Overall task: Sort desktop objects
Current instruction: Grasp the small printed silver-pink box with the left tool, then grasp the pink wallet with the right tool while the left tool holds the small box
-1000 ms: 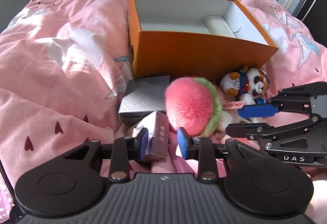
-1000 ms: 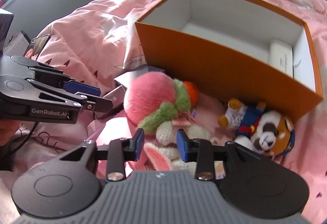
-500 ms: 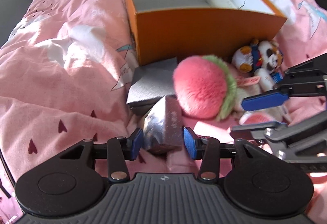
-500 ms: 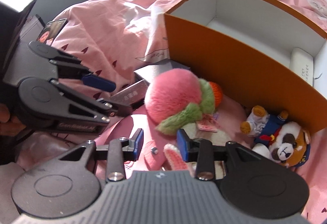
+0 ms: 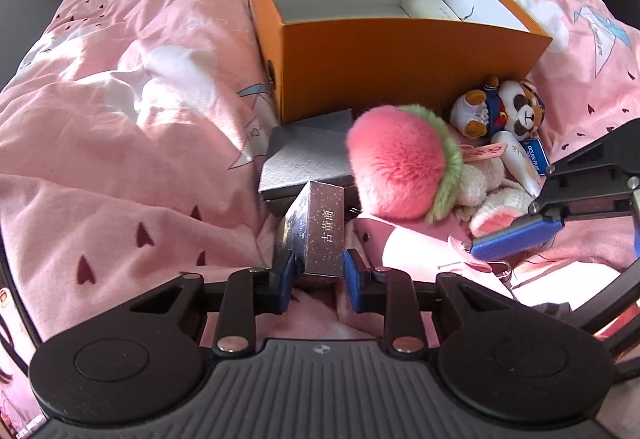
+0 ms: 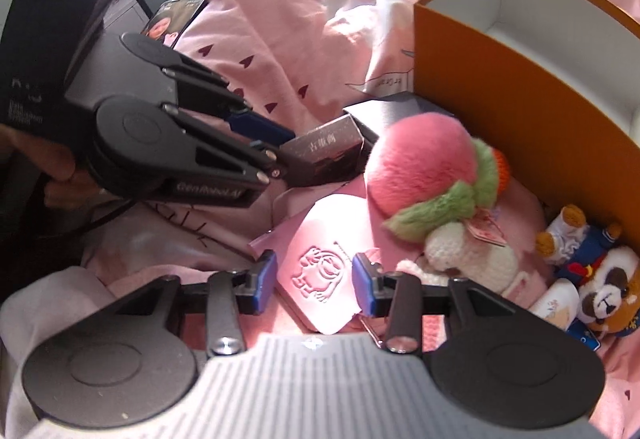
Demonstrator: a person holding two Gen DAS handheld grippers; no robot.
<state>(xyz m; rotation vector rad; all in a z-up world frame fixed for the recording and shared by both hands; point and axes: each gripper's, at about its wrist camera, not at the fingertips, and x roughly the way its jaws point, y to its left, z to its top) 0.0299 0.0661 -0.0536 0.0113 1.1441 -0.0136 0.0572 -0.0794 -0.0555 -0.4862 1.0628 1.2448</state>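
1. Compared with the earlier frames, the left gripper [image 5: 316, 273] has just been closing its jaws, and now its blue pads press on both sides of the small shiny box [image 5: 318, 231]. One second ago the box stood only beside the left pad; half a second ago it was between the open pads.
2. The right gripper [image 6: 315, 281] has just been opening its jaws. Now they stand wide apart and grip nothing; the pink card [image 6: 324, 271] with an embossed emblem lies between and under the two pads, on the bed. Before, a crocheted toy ear was in this place.
3. In the left wrist view the shiny box is at the lower centre, tilted, its far end leaning on the flat grey box [image 5: 308, 163].
4. To the right of it lies the pink fluffy ball [image 5: 396, 163] with a green fringe, touching the grey box.
5. Behind them, at upper centre, stands the orange box [image 5: 400, 55], open, with a white case [image 5: 428, 5] inside.
6. At the right, just in front of the orange box, lies the panda toy [image 5: 508, 111], and below it the white crocheted toy [image 5: 492, 191].
7. All things rest on the pink blanket [image 5: 120, 119].
8. In the right wrist view a phone [image 6: 176, 17] lies on the blanket at upper left.
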